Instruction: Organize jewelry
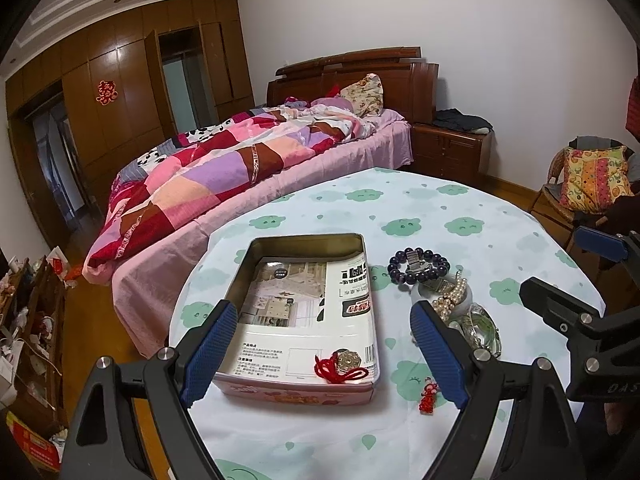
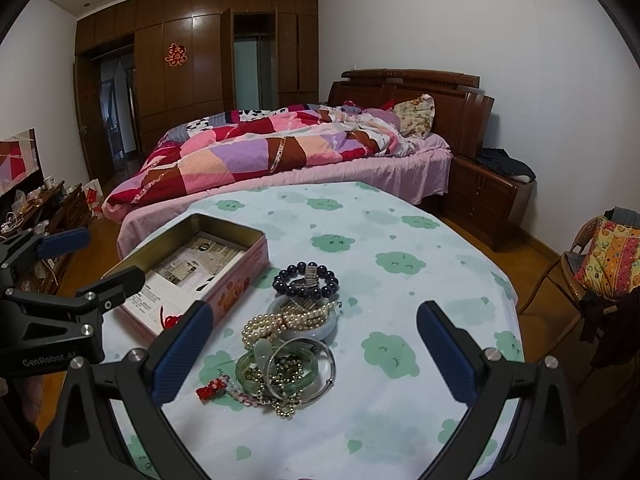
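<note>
A round worktop (image 2: 400,232) under a white cloth printed with green clouds stands in a bedroom, with a bed (image 2: 280,152) under a patchwork quilt beyond it, a dark wooden wardrobe (image 2: 192,48) on the far wall and a chair (image 2: 592,264) with a bright cushion off to the right. The left gripper (image 1: 324,344) has its jaws wide apart around the near end of an open tin box (image 1: 304,312), holding nothing. The right gripper (image 2: 312,348) is likewise spread and empty, with the jewelry pile (image 2: 288,344) lying between its jaws. The left wrist view alone shows a red-corded charm (image 1: 342,366) inside the box near its front wall; the right wrist view alone shows the pile fully: a dark bead bracelet (image 2: 306,278), pearls (image 2: 280,322) and green bangles (image 2: 280,372).
</note>
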A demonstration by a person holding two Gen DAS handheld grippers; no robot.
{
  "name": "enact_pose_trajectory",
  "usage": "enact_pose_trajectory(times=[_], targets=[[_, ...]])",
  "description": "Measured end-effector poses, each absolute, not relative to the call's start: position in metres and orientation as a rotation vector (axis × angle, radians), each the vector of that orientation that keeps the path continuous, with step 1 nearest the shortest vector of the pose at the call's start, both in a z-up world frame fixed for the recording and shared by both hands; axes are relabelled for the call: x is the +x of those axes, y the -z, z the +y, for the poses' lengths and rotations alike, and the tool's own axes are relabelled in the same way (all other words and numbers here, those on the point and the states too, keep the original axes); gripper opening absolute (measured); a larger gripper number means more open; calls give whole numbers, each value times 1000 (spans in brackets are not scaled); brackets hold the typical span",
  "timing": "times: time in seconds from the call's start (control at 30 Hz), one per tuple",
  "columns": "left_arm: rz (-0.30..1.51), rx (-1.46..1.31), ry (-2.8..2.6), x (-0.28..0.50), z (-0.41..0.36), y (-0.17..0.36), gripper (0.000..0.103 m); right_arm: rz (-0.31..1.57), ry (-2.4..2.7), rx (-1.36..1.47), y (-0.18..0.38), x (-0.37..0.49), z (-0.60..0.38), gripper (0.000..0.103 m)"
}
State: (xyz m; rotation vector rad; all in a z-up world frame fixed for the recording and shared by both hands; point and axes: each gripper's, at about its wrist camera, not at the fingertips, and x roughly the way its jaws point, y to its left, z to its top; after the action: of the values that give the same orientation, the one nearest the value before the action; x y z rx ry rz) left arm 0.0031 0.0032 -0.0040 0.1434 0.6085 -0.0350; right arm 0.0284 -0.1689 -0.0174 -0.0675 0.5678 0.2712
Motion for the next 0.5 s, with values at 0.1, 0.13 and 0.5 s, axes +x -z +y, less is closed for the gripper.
enact_pose_trajectory(times=[0.1,0.13,0.5], targets=[[608,142,31,3,3,4,88,568,-270,-68,18,28,-169,103],[609,143,29,3,3,4,88,568,-271,-68,18,28,-169,103],[608,144,23,4,7,5,88,570,-271,-71,19,29,-167,103]])
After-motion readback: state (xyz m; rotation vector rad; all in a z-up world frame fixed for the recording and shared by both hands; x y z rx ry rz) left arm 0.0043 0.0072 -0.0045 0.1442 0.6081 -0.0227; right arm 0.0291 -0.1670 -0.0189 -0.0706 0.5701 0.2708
